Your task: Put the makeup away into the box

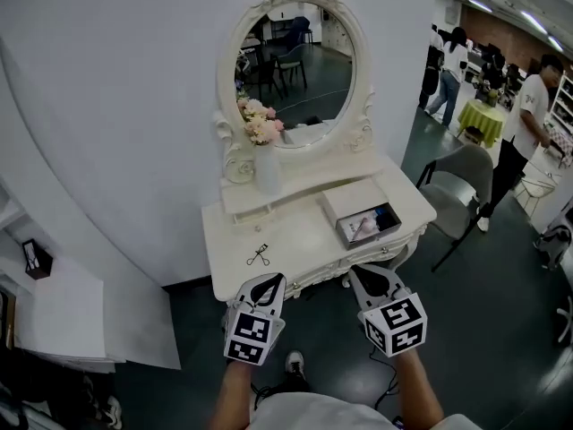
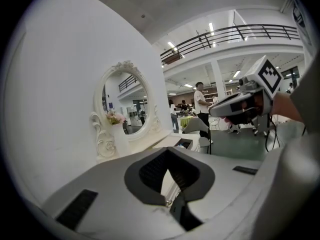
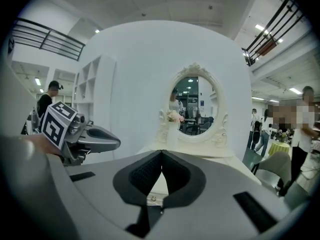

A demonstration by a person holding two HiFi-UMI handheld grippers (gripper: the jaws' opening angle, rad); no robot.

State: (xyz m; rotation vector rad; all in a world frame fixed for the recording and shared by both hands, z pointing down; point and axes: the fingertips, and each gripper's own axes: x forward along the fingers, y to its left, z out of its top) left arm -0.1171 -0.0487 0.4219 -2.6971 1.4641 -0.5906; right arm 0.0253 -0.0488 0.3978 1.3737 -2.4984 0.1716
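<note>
Two closed grippers hovering at the front edge of a white dressing table.
The left gripper (image 1: 267, 280) and right gripper (image 1: 374, 271) are each pressing their dark, ribbed pads together with nothing between them, inside smooth grey shells. The table (image 1: 304, 231) is gleaming cream-white, with carved scrolls running along its front edge. An oval mirror (image 1: 295, 70) in a carved frame is standing at the back edge. Beside it, towards the back left corner, a slim white vase (image 1: 267, 170) is holding pink flowers (image 1: 260, 124). The box (image 1: 354, 200), rectangular and white, is sitting angled near the right edge. Its open front half is showing a dark inside with pale makeup (image 1: 365, 228) lying in it, too small to make out. A thin, scissor-shaped metal tool (image 1: 258, 255) is lying near the front left corner, well apart from the box.
</note>
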